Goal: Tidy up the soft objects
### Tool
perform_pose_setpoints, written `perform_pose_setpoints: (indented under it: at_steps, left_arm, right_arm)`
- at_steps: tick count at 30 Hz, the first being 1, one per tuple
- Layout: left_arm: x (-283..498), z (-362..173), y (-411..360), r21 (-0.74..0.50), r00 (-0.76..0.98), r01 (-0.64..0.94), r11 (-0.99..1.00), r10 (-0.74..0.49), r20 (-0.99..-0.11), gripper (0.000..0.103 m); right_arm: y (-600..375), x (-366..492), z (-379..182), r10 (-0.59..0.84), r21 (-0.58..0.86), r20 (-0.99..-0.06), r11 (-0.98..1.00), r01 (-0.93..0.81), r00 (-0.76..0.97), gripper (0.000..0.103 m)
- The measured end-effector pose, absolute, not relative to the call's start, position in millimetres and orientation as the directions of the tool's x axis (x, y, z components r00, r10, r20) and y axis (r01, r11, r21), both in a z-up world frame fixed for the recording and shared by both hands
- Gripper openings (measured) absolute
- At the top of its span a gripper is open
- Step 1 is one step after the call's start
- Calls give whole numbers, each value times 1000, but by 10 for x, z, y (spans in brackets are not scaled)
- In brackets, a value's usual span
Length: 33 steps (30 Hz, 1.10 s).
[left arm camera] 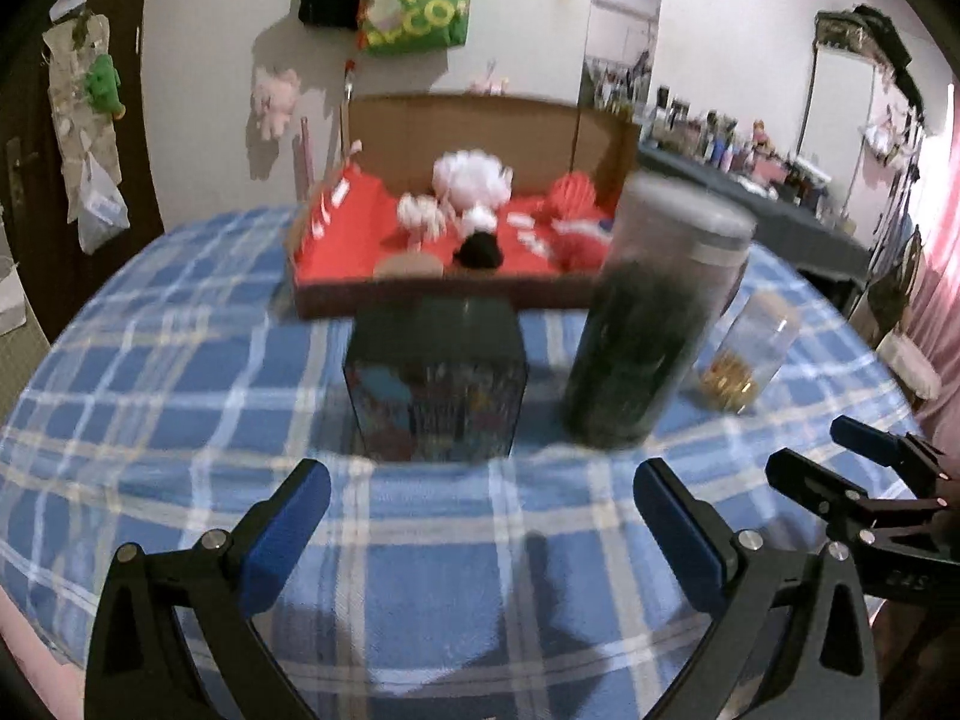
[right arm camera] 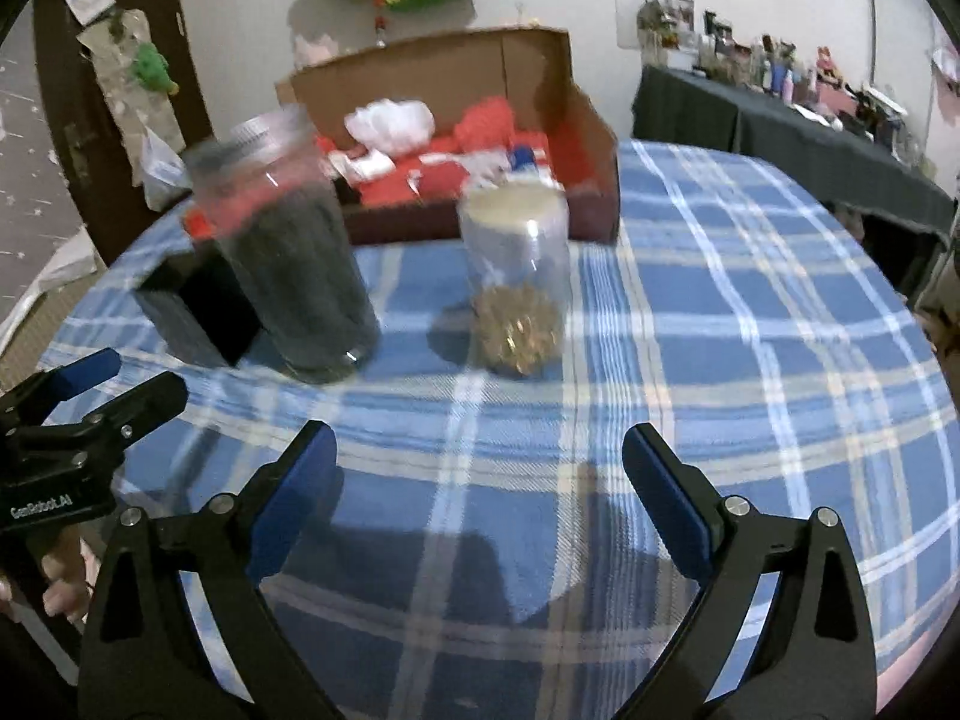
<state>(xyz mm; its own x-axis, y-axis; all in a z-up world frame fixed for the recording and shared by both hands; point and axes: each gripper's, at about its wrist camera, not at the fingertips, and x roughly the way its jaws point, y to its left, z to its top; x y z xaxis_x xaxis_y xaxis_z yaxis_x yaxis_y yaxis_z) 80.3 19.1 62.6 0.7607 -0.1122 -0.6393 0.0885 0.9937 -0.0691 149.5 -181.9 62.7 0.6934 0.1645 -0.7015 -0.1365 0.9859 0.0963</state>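
A cardboard box (left arm camera: 492,120) with a red lining stands at the far side of the table and holds white (left arm camera: 471,177), red (left arm camera: 573,198) and black (left arm camera: 477,249) soft pompoms; it also shows in the right wrist view (right arm camera: 591,138). My left gripper (left arm camera: 480,516) is open and empty above the cloth. My right gripper (right arm camera: 480,480) is open and empty too, and shows at the right edge of the left wrist view (left arm camera: 834,462).
A tall jar of dark stuff (left arm camera: 648,324) (right arm camera: 294,258), a small jar with gold bits (left arm camera: 750,354) (right arm camera: 516,282) and a black container (left arm camera: 435,378) (right arm camera: 192,306) stand on the blue plaid cloth (right arm camera: 750,360). A dark side table (right arm camera: 780,126) is at right.
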Motion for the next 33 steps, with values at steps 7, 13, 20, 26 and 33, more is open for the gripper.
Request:
perform_pose_setpoints:
  at_steps: [7,13,20,26,33]
  left_arm:
    - [892,292,135,-12,722,64,998,-55,-689,103]
    - [953,136,88,19,685,47,999,-18,-729,103]
    - [970,116,128,16,679,11,1000,4,-734,103]
    - [992,112,118,18,680,21,1000,-1,-733,103]
    - [971,111,93,16,682,32,999,-10,-732,103]
  right_arm:
    - [-1830,1543,402,111,57,-729,993,-102,676,98]
    - [-1819,1528,386,82,30,-731,996,-87,677,98]
    - [-1762,1549,383,57,5,-737,997,-79,673,98]
    - [-1763,1551,383,56,4,-737,997,-78,673,98]
    - [-1766,1553,384,56,4,-737,997,-79,673,98]
